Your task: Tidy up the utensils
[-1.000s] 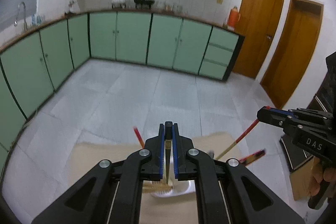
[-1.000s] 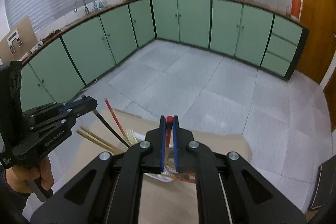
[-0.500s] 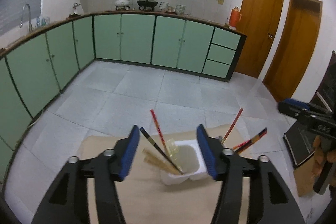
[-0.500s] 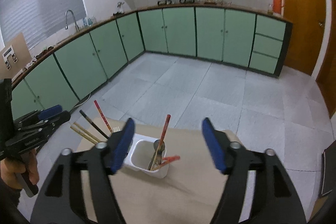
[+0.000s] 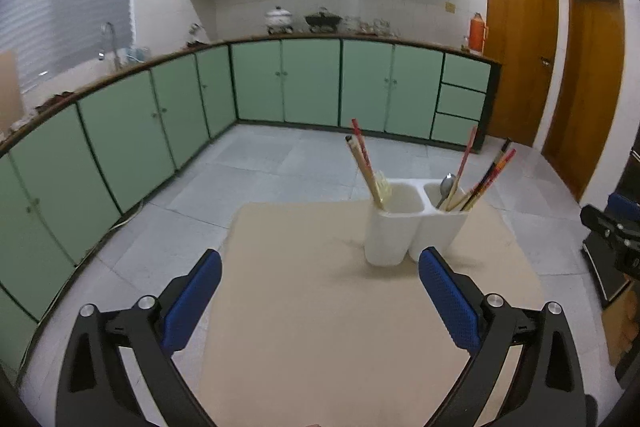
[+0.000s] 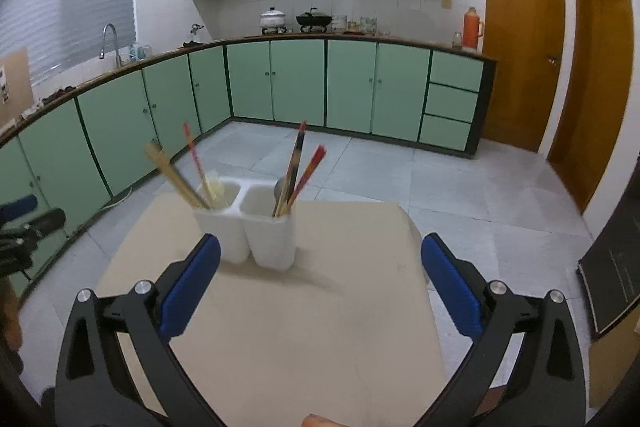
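**Utensils sorted, both grippers empty**

Standing upright near the far part of the table (image 5: 320, 327): a white two-cup holder (image 5: 414, 223), both cups joined side by side. In the left cup, as seen from the left wrist: pale wooden chopsticks (image 5: 366, 171), a red one and what looks like a pale plastic fork (image 5: 383, 183), all leaning left against the rim. In the right cup: a metal spoon (image 5: 447, 185) and red and dark chopsticks (image 5: 490, 173) leaning right. Leaning, probably, because long handles tip over a short cup; grouped, probably, so each cup takes its own share, though the sorting rule cannot be told.

Left gripper (image 5: 320, 301): spread wide, nothing between the blue pads, held back from the holder and pointing at it. Right gripper (image 6: 320, 293): likewise spread wide and empty, the holder just beyond its left finger. No loose utensils visible on the table. Judging by that, sorting complete or nearly so; open, drawn-back pose suited to leaving the holder undisturbed.
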### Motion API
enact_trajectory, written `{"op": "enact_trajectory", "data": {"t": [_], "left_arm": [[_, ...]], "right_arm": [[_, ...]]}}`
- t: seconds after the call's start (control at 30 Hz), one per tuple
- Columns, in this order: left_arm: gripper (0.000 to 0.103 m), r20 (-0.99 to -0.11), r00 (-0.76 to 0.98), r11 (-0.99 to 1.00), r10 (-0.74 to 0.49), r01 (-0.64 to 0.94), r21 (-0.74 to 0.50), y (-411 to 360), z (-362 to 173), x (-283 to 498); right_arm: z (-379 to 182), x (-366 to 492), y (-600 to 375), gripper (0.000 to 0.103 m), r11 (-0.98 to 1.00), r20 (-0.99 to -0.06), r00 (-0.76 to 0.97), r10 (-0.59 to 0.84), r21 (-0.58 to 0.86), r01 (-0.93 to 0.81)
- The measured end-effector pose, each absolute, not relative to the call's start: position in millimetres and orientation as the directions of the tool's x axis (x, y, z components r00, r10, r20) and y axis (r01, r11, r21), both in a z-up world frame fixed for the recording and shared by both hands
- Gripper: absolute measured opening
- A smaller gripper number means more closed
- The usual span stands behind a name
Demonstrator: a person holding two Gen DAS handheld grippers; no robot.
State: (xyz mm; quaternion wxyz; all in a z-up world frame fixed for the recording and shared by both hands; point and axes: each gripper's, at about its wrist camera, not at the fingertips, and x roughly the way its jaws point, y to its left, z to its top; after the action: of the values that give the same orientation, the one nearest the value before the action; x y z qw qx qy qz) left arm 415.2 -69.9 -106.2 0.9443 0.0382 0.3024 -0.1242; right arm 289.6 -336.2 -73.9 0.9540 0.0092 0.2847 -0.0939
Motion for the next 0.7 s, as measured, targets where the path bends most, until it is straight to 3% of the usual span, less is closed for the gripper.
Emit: {"op": "enact_trajectory", "data": {"t": [0.23, 0.7], "left_arm": [[0.097, -0.562, 0.792, 0.968, -0.240, 0.237, -0.079, -44.4, -107.5, 346.4], [0.097, -0.547, 0.814, 0.978, -0.195, 0.203, -0.048, -17.2, -94.0, 208.9]], "right_arm": [[-81.2, 227.9, -304.4, 0.097, 0.989, -0.521, 0.844, -0.125, -0.001, 0.145], [-64.3, 92.6, -266.2, 0.097, 0.986, -0.459, 0.876, -0.146, 0.008, 0.169]]}}
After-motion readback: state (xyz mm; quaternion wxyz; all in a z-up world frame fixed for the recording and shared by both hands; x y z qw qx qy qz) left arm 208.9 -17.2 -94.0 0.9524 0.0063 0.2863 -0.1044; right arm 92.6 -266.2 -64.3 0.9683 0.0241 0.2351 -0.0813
